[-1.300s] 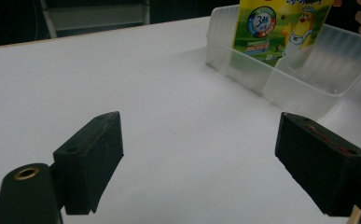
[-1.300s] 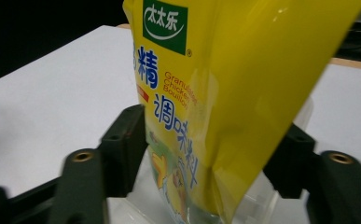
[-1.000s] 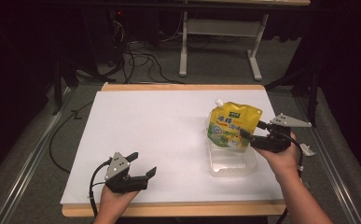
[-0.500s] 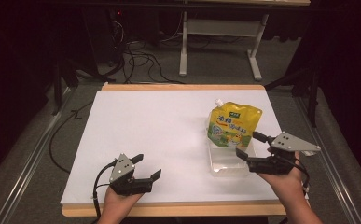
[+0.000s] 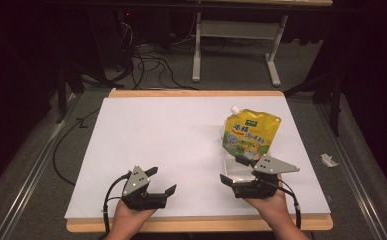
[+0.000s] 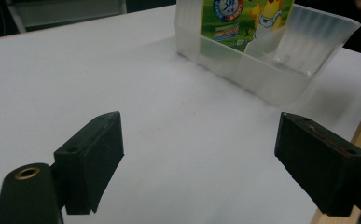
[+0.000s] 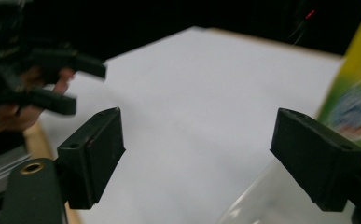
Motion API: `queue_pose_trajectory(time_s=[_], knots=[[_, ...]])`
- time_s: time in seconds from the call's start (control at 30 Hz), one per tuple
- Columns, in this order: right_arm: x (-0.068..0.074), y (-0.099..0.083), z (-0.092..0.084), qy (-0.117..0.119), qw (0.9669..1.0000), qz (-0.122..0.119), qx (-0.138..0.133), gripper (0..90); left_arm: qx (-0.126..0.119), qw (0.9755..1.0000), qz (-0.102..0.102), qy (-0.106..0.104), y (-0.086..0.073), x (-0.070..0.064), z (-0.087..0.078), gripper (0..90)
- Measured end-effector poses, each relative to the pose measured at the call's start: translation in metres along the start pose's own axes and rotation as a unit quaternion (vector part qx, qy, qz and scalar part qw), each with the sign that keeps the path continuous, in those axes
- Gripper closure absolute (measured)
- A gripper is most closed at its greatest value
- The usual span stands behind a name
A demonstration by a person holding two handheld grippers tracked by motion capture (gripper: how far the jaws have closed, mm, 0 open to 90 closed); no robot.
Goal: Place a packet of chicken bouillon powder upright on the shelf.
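A white sheet (image 5: 181,150) covers the wooden table (image 5: 196,93), leaving a thin strip of bare wood along the near and far edges. Its whole left and middle stretch lies bare, flat and matte, with wide room to move. The yellow spouted pouch (image 5: 251,132) stands upright at the right, its foot inside a clear plastic tray (image 5: 233,167); from the left gripper view the tray (image 6: 267,70) shows thin, frosted, ribbed walls and a rectangular shape. The pouch is glossy, with green and blue print, a cartoon figure and a white cap at its top left corner.

The right gripper (image 5: 237,171) hangs at the tray's near left corner, its jaws spread wide and nothing between them; they have just been opening. The left gripper (image 5: 162,181) rests near the sheet's near edge, well apart from the tray, its black blocky jaws also wide and empty.
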State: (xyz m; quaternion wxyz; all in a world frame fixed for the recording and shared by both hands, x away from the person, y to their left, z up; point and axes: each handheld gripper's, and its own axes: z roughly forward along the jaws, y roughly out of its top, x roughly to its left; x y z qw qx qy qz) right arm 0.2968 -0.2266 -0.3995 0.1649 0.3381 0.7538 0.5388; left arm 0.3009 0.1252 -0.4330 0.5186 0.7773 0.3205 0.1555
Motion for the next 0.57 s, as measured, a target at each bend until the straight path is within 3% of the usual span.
queue_pose_trajectory(time_s=[0.03,0.07,0.1,0.23,0.33,0.57], knots=[[0.000,-0.003,0.005,0.014,0.9997,-0.001,0.020,14.3,0.000,1.0000,0.002,-0.001,0.000,-0.001,0.001,16.1],[0.001,-0.006,0.006,0.008,0.9994,-0.010,0.032,15.4,0.002,1.0000,0.005,-0.001,0.000,-0.001,0.002,16.1],[0.002,-0.008,0.004,-0.001,0.9994,-0.018,0.028,16.0,0.005,1.0000,0.007,-0.002,0.000,-0.002,0.002,16.2],[0.000,-0.013,-0.007,0.006,0.9995,-0.019,0.023,15.9,0.011,0.9999,0.007,0.001,-0.001,-0.003,0.007,16.5],[-0.005,-0.014,-0.014,0.005,0.9998,-0.007,0.020,15.9,0.009,0.9999,0.003,0.009,0.000,-0.004,0.009,16.3],[-0.007,-0.014,-0.014,-0.001,0.9998,-0.006,0.022,15.9,0.008,0.9999,0.005,0.011,0.000,-0.005,0.011,16.3]])
